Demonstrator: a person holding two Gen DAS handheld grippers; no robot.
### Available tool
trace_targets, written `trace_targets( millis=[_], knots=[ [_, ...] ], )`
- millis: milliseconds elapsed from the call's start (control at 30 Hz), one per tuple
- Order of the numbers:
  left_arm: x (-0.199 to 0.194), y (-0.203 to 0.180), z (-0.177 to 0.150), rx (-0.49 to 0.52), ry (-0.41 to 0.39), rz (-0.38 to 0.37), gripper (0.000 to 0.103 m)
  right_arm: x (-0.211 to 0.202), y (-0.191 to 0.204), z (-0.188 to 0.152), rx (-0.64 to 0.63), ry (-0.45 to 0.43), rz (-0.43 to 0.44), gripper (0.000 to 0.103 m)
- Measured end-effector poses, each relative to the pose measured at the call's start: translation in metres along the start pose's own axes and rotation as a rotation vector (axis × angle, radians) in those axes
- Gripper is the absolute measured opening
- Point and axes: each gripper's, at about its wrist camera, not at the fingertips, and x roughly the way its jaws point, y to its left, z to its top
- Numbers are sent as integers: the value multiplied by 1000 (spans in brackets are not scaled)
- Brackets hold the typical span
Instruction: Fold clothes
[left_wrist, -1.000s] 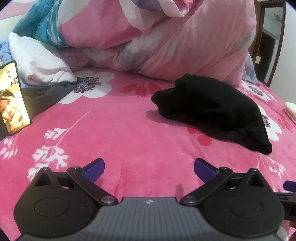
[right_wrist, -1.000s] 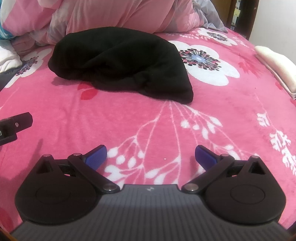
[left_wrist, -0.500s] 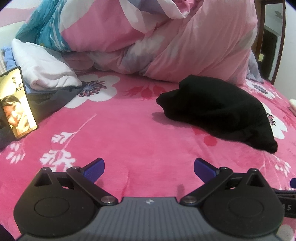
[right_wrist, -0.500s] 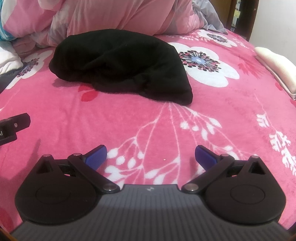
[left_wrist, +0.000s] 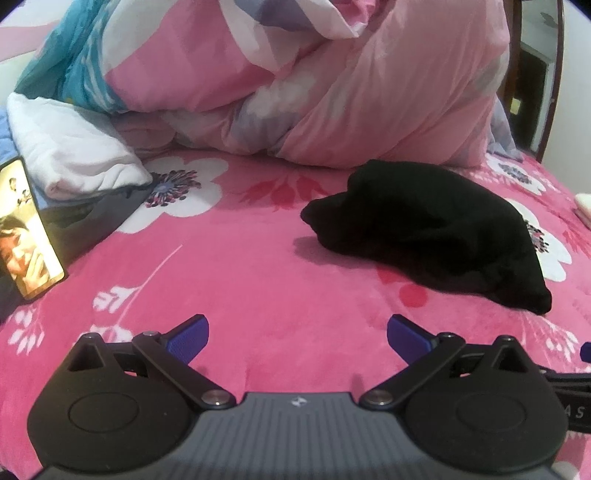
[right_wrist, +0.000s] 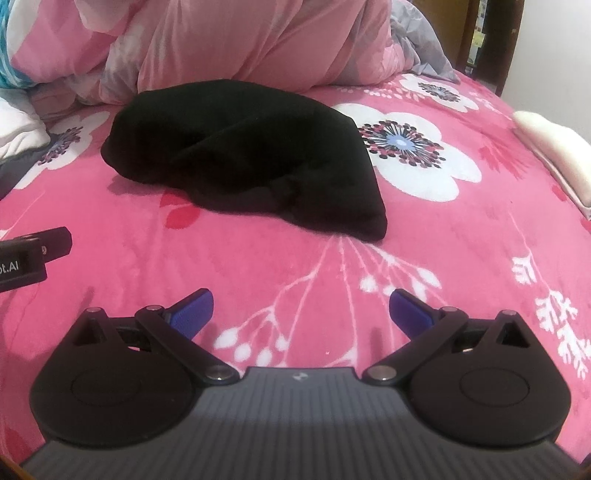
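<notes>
Left wrist view: a phone (left_wrist: 27, 230) at far left is cut off by the frame edge. The left gripper (left_wrist: 297, 334) hangs spread wide and empty over the pink floral blanket (left_wrist: 240, 280). The crumpled black garment (left_wrist: 424, 232), its shape unclear, lies ahead to the right.

Right wrist view: the right gripper (right_wrist: 301, 310) is spread, empty; the black garment (right_wrist: 243, 155) lies ahead, slightly left.
</notes>
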Motion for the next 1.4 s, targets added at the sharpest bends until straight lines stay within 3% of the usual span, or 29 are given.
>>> trace_targets(
  millis=[400, 967, 1200, 1400],
  knots=[
    [10, -12, 8, 16, 24, 10, 103, 8, -12, 14, -3, -10, -4, 102],
    [17, -29, 23, 61, -20, 20, 103, 20, -29, 27, -8, -16, 16, 102],
    [20, -32, 30, 91, -55, 23, 103, 16, -43, 40, 10, -80, 29, 102],
    [32, -34, 46, 110, -101, -34, 103, 18, -51, 68, -19, -167, 55, 102]
  ],
)
